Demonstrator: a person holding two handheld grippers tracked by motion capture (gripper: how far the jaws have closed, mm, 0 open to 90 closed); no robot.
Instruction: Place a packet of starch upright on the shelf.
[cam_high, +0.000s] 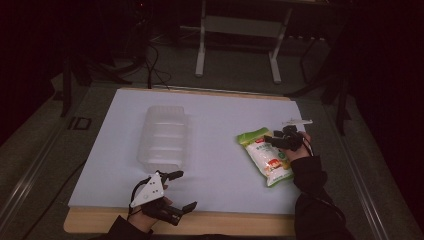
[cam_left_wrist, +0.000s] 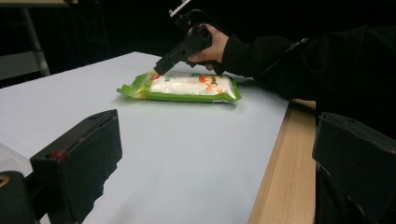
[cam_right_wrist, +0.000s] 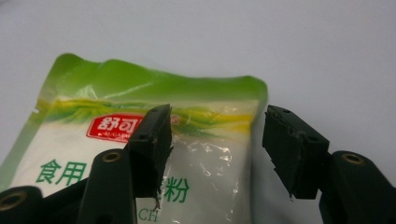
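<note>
Nearest us, our left gripper sits at the table's near edge with its jaws spread wide and nothing between them. The green-and-white food pouch lies flat on the white sheet well off to that gripper's right, directly under our right gripper — its jaws stand apart over the pouch's right edge, one above the printed face, the other just past the edge, not yet pressing it. A clear plastic container stands just ahead of our left gripper.
</note>
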